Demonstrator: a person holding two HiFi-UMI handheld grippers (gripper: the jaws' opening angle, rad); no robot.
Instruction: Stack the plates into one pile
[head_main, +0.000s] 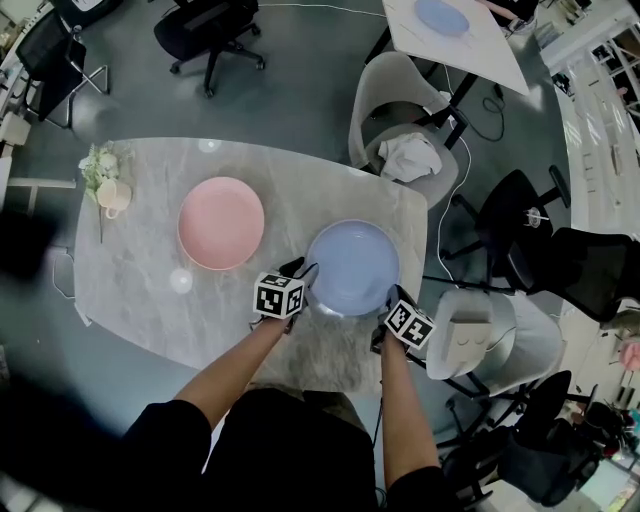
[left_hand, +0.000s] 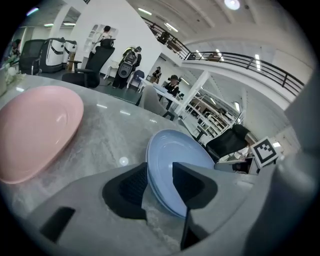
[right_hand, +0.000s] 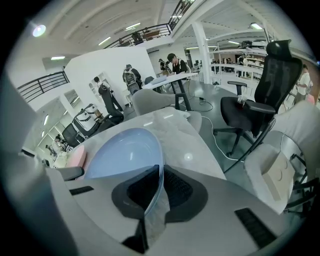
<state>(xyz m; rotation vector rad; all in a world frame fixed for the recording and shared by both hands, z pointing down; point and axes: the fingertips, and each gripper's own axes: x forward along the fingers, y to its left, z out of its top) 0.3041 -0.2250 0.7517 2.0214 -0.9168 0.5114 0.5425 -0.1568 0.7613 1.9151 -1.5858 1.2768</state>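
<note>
Head view first: the blue plate (head_main: 352, 265) sits on the near right part of the marble table (head_main: 140, 290), with a gripper at each side of it. The left gripper (left_hand: 160, 168) is at about nine o'clock on the rim. Its jaws are spread, the rim stands between them, and there's daylight beside the right-hand pad, so nothing is squeezing. The right gripper (right_hand: 160, 172) is between four and five o'clock and clamped tight on the thin edge, a proper pinch. So for now it's a one-handed hold, on the right alone. I can't tell whether the plate lies flat on the marble or is tipped up a touch.

Now the target. The pink plate (head_main: 221, 222) lies between nine and ten o'clock from the blue one, well apart, with bare marble in the gap. That's the line that matters: the blue plate has to travel out past the left gripper's side, not the right's. The left gripper is clearly nearer the pink plate and would lead, with the right trailing at the far rim.

These are round plates, so no long axis to fuss over. The two grip points aren't quite opposite each other, though. My read is that the left needs to bite before any lift, or the plate could swing on that single pinch.
</note>
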